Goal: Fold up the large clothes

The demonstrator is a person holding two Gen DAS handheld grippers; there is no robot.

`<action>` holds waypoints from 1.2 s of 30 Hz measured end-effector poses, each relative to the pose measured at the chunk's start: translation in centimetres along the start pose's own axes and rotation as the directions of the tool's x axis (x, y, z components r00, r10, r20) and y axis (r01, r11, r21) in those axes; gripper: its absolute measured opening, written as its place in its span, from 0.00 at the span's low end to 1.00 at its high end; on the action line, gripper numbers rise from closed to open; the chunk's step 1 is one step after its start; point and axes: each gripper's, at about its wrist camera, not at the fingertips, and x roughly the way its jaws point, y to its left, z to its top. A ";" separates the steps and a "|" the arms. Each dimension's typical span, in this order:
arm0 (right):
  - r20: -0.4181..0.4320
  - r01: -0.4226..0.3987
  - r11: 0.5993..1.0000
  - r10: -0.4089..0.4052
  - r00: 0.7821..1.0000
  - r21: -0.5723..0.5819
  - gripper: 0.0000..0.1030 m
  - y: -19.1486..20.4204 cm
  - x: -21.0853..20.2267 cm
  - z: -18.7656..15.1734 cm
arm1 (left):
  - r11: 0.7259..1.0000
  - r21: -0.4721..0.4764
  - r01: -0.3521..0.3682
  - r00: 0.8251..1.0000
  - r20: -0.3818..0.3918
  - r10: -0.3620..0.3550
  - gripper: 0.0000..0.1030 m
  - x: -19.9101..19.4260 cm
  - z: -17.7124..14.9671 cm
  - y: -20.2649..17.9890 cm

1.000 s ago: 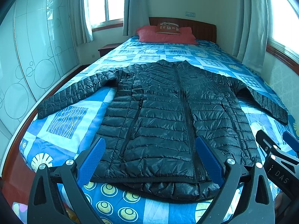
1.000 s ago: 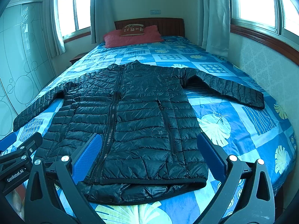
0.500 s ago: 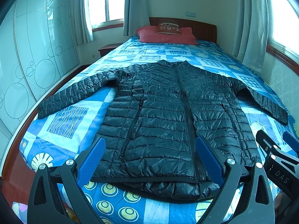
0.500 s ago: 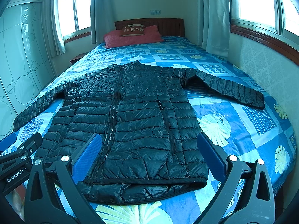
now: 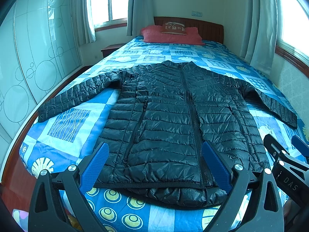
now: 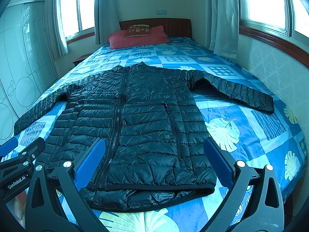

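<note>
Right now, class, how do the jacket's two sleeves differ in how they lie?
The left sleeve ends near the bed's edge on the wardrobe side; the right sleeve ends on the blue bedspread near the wall. Both are black, quilted, spread flat outward, untouched by either open gripper.

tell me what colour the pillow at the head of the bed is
Red pillow, clearest in the right wrist view.

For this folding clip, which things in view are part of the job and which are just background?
Part of the job:
- black puffer jacket, spread flat, zipped, sleeves out
- left gripper, open, empty
- right gripper, open, empty

Background:
- bed under the jacket
- red pillow
- curtains
- wardrobe
</note>
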 end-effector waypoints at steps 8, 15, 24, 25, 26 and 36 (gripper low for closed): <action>-0.025 -0.010 1.000 0.010 1.000 0.019 0.98 0.2 1.4 0.0 | 1.000 -0.024 0.007 0.999 -0.033 -0.007 0.93 1.4 0.4 0.9; -0.054 -0.053 0.997 0.056 0.997 0.051 0.98 -0.9 3.7 0.5 | 0.999 -0.045 0.014 0.998 -0.054 -0.016 0.93 3.5 1.4 1.8; -0.004 -0.001 0.966 0.002 1.000 0.258 0.98 -10.1 7.9 3.0 | 0.976 -0.165 -0.139 0.988 -0.085 0.126 0.93 10.1 3.7 9.2; 0.003 0.015 0.956 -0.017 1.000 0.294 0.97 -12.1 8.6 3.3 | 0.969 -0.183 -0.168 0.984 -0.094 0.153 0.93 11.0 3.8 10.5; 0.006 0.032 0.943 -0.036 0.999 0.332 0.91 -14.2 9.3 3.5 | 0.958 -0.204 -0.203 0.977 -0.104 0.185 0.93 12.1 4.0 12.1; 0.006 0.101 0.692 -0.150 0.989 0.715 0.72 -35.1 16.3 2.3 | 0.833 -0.300 -0.465 0.879 -0.267 0.395 0.93 20.8 2.4 24.7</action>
